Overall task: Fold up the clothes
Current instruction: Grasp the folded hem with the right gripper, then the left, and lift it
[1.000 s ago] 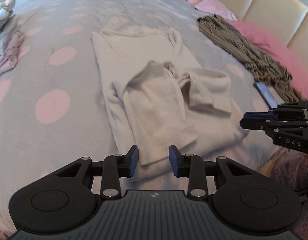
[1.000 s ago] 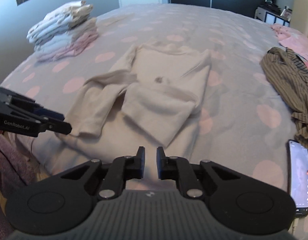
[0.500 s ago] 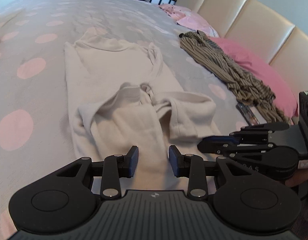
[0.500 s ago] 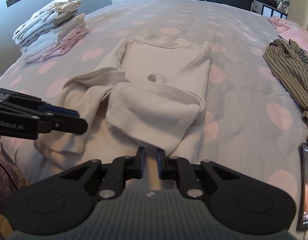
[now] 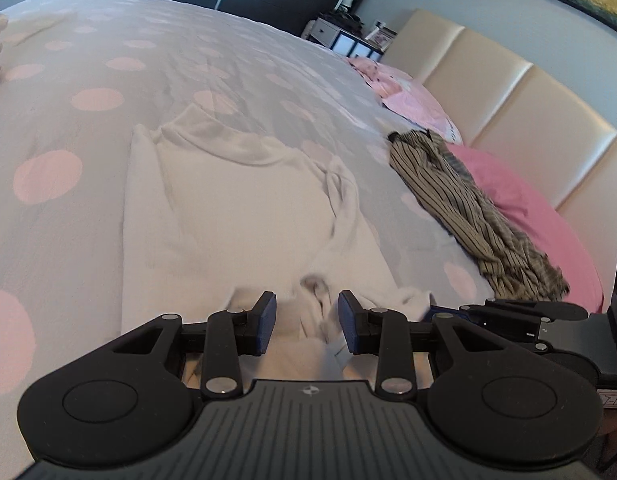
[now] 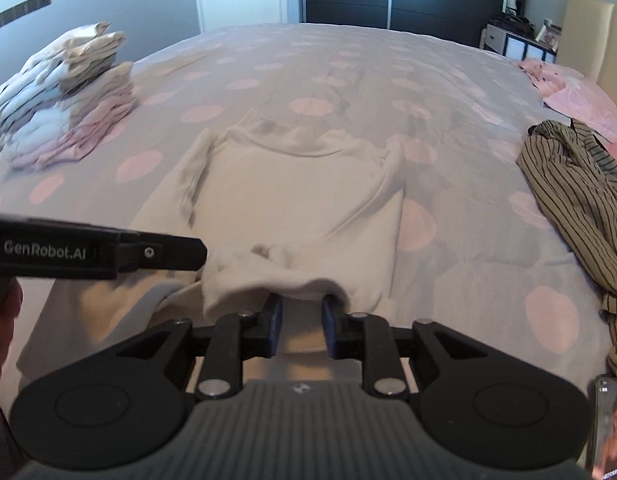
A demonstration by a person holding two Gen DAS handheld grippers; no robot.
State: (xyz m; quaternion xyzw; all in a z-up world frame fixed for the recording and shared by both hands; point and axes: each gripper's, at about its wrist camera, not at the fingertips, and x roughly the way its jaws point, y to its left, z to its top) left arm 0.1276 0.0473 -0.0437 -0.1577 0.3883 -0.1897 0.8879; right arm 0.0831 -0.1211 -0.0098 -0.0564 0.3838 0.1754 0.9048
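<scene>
A cream top [image 6: 292, 200] lies partly folded on the dotted bedspread [image 6: 348, 64] (folded pile [image 6: 64, 92] far left). The left gripper [image 5: 307, 326] hovers apart over its near edge; the right gripper [image 6: 302, 330], jaws just opening, straddles the folded hem unclamped.

bed [image 6: 348, 56]: dotted grey cover | on it: cream top [image 6: 292, 184]; folded stack [image 6: 64, 92]; striped garment [image 6: 580, 188]; phone [image 6: 610, 428]

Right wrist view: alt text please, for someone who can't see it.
The right tool, jaws apart, noses into the near folded edge of a cream top on a polka-dot bed. The left tool reaches in from the left; folded clothes are stacked far left, a striped garment right.
</scene>
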